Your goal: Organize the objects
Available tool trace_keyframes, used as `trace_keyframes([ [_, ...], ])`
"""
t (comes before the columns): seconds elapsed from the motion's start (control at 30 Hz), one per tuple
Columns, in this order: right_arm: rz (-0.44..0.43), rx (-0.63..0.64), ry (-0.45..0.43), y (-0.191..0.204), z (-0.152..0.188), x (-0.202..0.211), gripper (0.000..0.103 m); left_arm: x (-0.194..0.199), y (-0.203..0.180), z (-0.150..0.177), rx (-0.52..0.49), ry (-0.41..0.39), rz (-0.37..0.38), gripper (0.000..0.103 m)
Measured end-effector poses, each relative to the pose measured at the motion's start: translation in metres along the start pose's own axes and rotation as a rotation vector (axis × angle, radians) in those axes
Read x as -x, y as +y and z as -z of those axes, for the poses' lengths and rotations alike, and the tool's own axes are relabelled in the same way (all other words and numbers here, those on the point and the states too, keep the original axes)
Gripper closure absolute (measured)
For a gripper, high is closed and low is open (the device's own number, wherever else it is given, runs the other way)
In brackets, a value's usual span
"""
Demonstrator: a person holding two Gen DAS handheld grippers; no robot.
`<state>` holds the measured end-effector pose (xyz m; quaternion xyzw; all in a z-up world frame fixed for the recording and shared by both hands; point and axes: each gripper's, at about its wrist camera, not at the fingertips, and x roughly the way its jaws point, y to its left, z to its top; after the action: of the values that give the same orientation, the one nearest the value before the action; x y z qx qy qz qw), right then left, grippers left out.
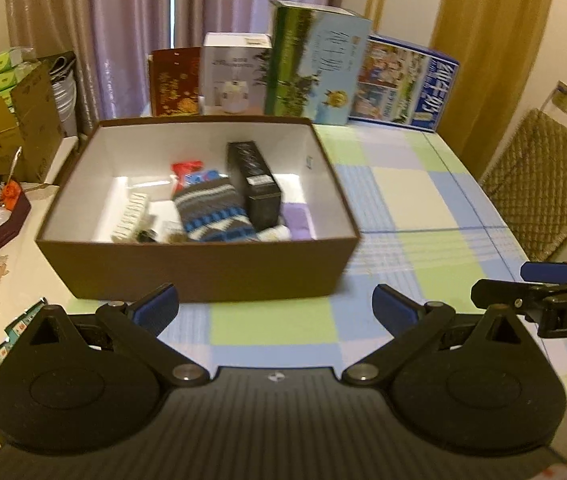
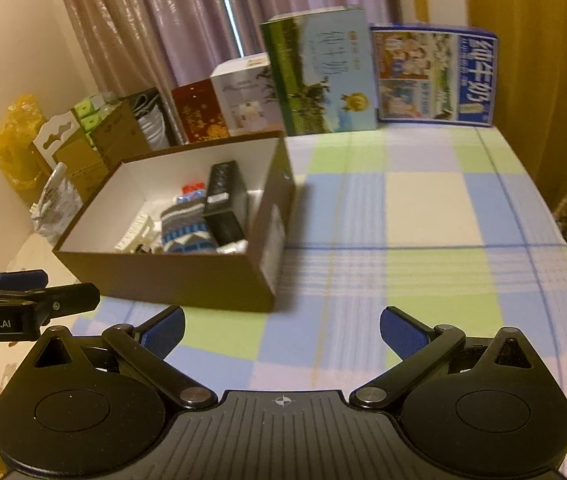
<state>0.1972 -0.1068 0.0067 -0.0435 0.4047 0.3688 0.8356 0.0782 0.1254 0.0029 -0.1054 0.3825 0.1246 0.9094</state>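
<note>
Inside brown box (image 1: 187, 268) on checked tabletop (image 1: 423, 216): black carton (image 1: 254, 182), long axis running toward the curtains (image 1: 123, 20), beside knitted sock (image 1: 213, 210) lying the same way. Behind, upright cartons (image 2: 323, 76) against the curtained wall. Left gripper (image 1: 275, 308) and right gripper (image 2: 282, 334) hovering near the box's front, jaws wide, holding nothing

Purple curtains (image 1: 135, 36), checked tablecloth (image 1: 403, 200), woven chair (image 1: 543, 184)
</note>
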Motion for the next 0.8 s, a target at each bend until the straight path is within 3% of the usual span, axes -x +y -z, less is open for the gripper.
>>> trace_keyframes([
  [0.4, 0.037, -0.028, -0.006, -0.047, 0.035, 0.052, 0.002, 0.014, -0.066, 0.03, -0.033, 0.019, 0.042, 0.001],
  [0.8, 0.059, -0.022, -0.013, -0.065, 0.065, 0.087, 0.002, 0.037, -0.097, 0.058, -0.038, 0.011, 0.041, 0.001],
])
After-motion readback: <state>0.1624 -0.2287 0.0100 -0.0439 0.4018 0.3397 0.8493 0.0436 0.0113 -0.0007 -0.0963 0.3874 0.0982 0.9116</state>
